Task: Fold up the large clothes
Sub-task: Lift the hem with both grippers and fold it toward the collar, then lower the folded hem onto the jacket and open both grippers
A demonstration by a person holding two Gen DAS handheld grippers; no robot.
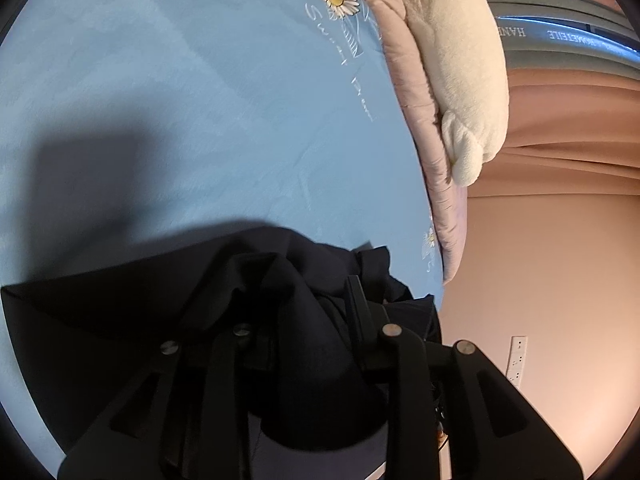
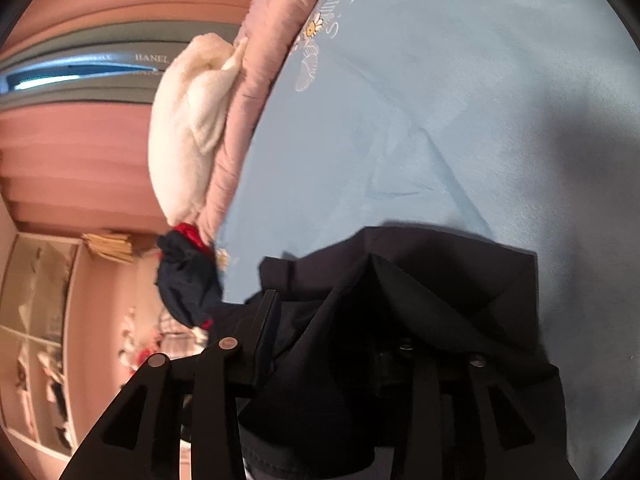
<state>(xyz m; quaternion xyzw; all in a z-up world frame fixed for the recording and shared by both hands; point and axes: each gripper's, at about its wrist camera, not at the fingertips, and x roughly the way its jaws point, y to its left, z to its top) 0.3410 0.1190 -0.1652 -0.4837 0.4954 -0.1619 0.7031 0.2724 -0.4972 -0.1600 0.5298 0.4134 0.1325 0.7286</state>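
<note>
Garment [image 1: 168, 304], dark navy, limp, light, bunched over both tools at near edge of blue bedsheet [image 1: 180, 100]. Left gripper [image 1: 296, 292]: jaws part-open, cloth draped between, pads not clearly pressing. Right gripper [image 2: 340, 312]: same. Likely slips easily; best pinched at hem corners.

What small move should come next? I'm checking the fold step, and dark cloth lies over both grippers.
Probably draw both grippers back. The dark garment lies on the blue sheet, draped loosely over the parted left gripper and right gripper.
</note>
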